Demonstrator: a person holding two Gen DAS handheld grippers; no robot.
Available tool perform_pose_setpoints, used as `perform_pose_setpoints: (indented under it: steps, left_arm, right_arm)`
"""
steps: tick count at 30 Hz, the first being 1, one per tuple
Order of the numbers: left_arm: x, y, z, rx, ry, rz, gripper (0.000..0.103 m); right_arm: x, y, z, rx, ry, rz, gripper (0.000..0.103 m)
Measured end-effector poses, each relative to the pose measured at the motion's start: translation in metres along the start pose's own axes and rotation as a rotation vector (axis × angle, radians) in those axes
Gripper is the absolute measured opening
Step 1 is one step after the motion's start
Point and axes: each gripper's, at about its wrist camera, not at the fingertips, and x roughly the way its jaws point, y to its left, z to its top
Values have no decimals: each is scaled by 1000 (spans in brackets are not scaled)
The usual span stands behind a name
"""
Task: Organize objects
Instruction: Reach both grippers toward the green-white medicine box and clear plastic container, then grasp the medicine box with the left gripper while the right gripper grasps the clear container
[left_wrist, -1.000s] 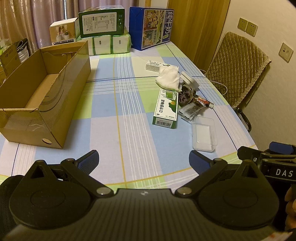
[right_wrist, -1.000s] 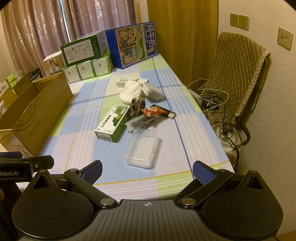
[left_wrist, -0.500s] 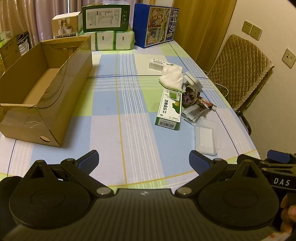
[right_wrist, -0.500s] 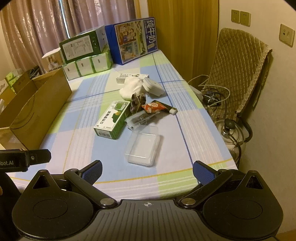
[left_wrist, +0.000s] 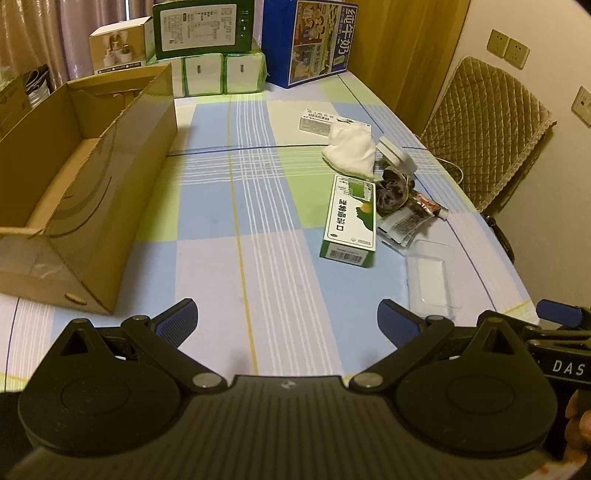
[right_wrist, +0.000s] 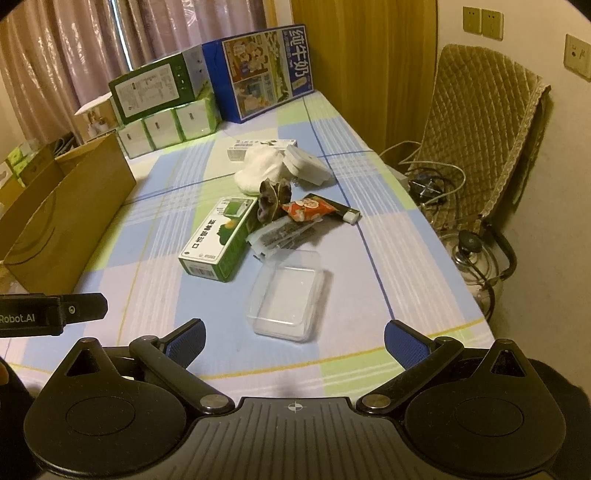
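Just ahead of the right gripper (right_wrist: 293, 338), fingers spread wide and holding nothing: clear, shallow rectangular plastic tray (right_wrist: 288, 297), glossy and thin-walled, long axis running away along the table. Nearer to the right gripper than to the left gripper (left_wrist: 287, 319), likewise spread and empty, which sees the same tray off to its right (left_wrist: 432, 280). Beyond the tray, touching clutter: green-and-white cardboard medicine carton (right_wrist: 219, 238), long axis angled up and to the right; crinkled foil sachets (right_wrist: 279, 230); red-printed tube with white cap (right_wrist: 317, 208); soft white cloth pouch (right_wrist: 260, 168). Far left, open brown corrugated cardboard box (left_wrist: 88, 177), probably the destination, well apart across the checked blue-and-green tablecloth (left_wrist: 236, 192).
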Motion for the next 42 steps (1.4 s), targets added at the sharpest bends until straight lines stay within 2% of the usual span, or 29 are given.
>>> perform_pose_setpoints:
  steps: [1, 3, 6, 16, 20, 24, 29, 31, 33, 35, 36, 42]
  left_arm:
    - [4, 0, 2, 4, 1, 0, 102]
    - [11, 1, 4, 9, 2, 4, 102]
    - [20, 3, 9, 13, 9, 2, 102]
    - [55, 0, 23, 46, 20, -32, 101]
    - [68, -5, 30, 66, 31, -61, 101]
    - [80, -19, 39, 106, 24, -111, 98]
    - [107, -39, 54, 160, 19, -132, 88]
    - [120, -46, 58, 174, 30, -134, 81]
    - [132, -50, 61, 184, 43, -139, 79]
    - [144, -54, 62, 204, 61, -135, 63]
    - [149, -54, 62, 210, 74, -133, 51]
    - [129, -41, 40, 230, 72, -73, 51]
  right_arm:
    - [4, 0, 1, 5, 1, 3, 100]
    - [12, 0, 4, 8, 1, 7, 89]
    - [28, 0, 9, 24, 6, 13, 82]
    - [81, 5, 11, 6, 62, 10, 67]
    - [92, 1, 11, 3, 68, -3, 55]
    - [92, -9, 13, 28, 48, -39, 53]
    - [91, -21, 14, 62, 32, -66, 53]
    - [90, -24, 14, 72, 32, -69, 53]
    - [90, -25, 14, 75, 32, -72, 53]
    - [90, -25, 14, 76, 30, -72, 53]
    - [90, -25, 14, 77, 29, -73, 53]
    - [90, -20, 12, 67, 31, -51, 53]
